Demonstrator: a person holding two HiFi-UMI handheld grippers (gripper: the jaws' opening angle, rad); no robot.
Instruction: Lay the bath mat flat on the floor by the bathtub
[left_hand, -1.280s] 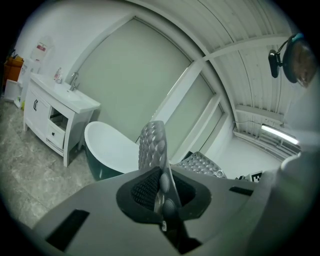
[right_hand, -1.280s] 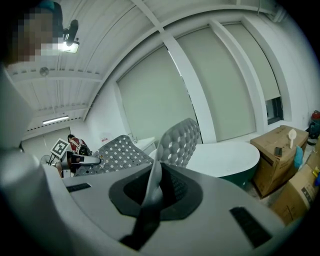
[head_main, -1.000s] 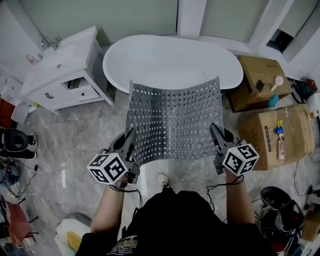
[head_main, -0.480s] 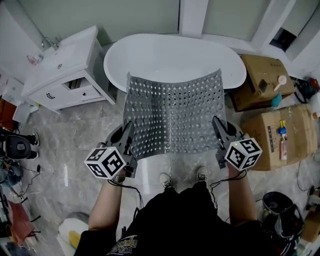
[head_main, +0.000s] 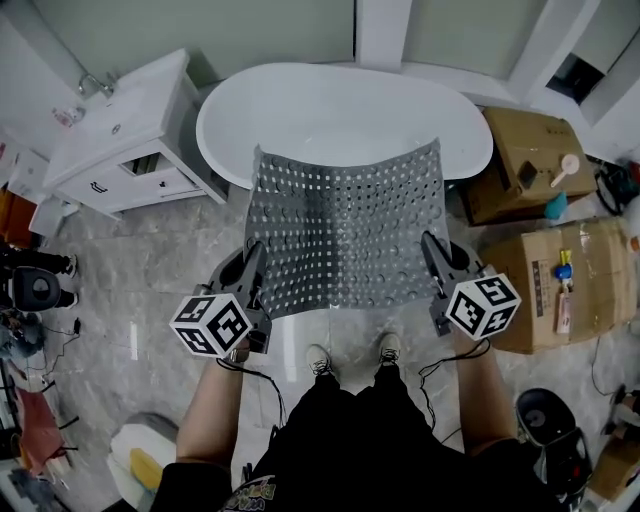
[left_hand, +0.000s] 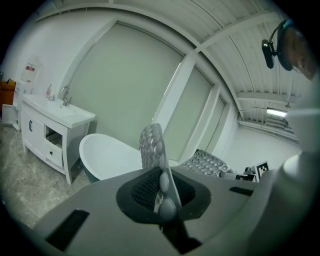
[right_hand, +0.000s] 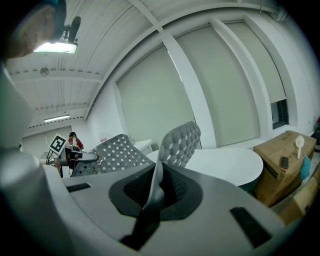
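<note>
A grey perforated bath mat (head_main: 345, 228) is held stretched in the air between both grippers, its far edge hanging over the near rim of the white bathtub (head_main: 340, 115). My left gripper (head_main: 253, 283) is shut on the mat's near left corner, and that corner (left_hand: 155, 155) rises out of the closed jaws in the left gripper view. At the near right corner my right gripper (head_main: 433, 268) is shut on the mat (right_hand: 172, 150) too. The person's shoes (head_main: 318, 360) stand on the floor under the mat.
A white vanity with a sink (head_main: 115, 130) stands left of the tub. Cardboard boxes (head_main: 545, 245) sit to the right on the marble floor (head_main: 150, 270). Cables and a black bin (head_main: 545, 420) lie at the lower right.
The mat stays gripped at both corners. The person has stepped slightly back from the tub, and both shoes now show under the mat's near edge.
</note>
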